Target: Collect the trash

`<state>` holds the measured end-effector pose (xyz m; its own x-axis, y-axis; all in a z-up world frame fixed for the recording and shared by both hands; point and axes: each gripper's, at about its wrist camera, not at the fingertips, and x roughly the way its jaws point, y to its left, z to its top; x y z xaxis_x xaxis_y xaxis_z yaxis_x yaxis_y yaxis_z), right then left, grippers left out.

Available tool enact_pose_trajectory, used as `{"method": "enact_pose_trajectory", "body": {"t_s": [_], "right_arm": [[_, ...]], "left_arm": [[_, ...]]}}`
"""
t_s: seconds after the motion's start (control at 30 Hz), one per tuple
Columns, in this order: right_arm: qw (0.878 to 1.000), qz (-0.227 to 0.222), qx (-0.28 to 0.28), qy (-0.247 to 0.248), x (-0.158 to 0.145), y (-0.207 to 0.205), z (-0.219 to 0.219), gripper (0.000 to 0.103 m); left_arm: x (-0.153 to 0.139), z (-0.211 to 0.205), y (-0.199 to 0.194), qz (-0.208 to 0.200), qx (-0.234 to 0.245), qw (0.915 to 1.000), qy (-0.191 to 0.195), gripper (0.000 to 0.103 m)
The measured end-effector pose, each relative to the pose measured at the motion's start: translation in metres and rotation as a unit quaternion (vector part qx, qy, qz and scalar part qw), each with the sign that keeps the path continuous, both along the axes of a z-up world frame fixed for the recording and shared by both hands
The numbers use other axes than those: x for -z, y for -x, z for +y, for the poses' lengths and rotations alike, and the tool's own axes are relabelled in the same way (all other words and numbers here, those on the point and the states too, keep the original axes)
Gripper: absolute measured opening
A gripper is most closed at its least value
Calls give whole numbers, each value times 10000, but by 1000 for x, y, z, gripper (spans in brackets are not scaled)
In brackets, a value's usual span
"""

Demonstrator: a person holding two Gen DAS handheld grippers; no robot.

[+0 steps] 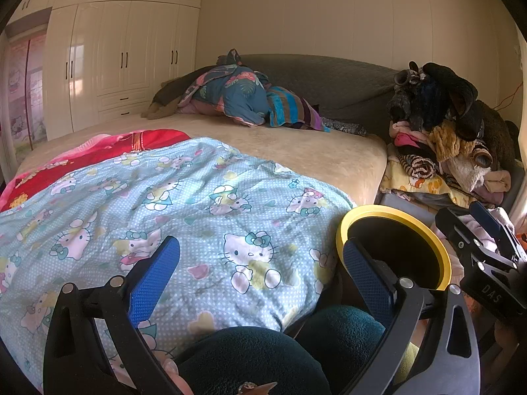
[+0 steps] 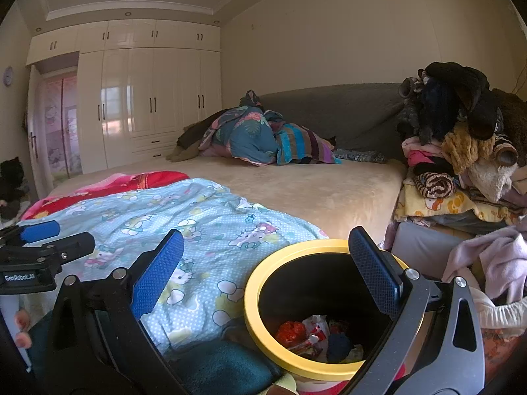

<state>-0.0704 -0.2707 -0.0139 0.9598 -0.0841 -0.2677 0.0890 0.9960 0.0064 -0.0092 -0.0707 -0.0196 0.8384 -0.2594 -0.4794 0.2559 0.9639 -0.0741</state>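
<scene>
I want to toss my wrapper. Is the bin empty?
No. The bin holds wrappers at its bottom.

Left wrist view low over the cartoon-print quilt (image 1: pixel 184 210), facing along the bed (image 1: pixel 296 151) toward the wardrobe (image 1: pixel 122 62), right wrist view just beside it — above the yellow-rimmed bin (image 2: pixel 263 276), same heading, both sharing bed, wardrobe, clothes pile (image 2: pixel 461 138).

Light: soft, warm daylight fills my room, moderately bright.
Glare: window reflections shine on the glossy wardrobe doors (image 2: pixel 145 98), far left.
Shadows: the inside of the yellow-rimmed bin (image 2: pixel 329 296) is dark.
Distortion: both fisheye views bend walls and ceiling, with black corners.
Focus: my nearest gripper parts look slightly soft.
</scene>
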Motion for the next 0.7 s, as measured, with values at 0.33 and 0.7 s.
{"method": "enact_pose_trajectory", "body": {"t_s": [0.33,0.7], "right_arm": [[10000,18,13,2,0,0,-2,92],[10000,21,16,-8,0,0,-2,92]], "left_arm": [[0,0,0,8,-4,10000,-8,97],[0,0,0,0,-2,10000,-2,97]]}}
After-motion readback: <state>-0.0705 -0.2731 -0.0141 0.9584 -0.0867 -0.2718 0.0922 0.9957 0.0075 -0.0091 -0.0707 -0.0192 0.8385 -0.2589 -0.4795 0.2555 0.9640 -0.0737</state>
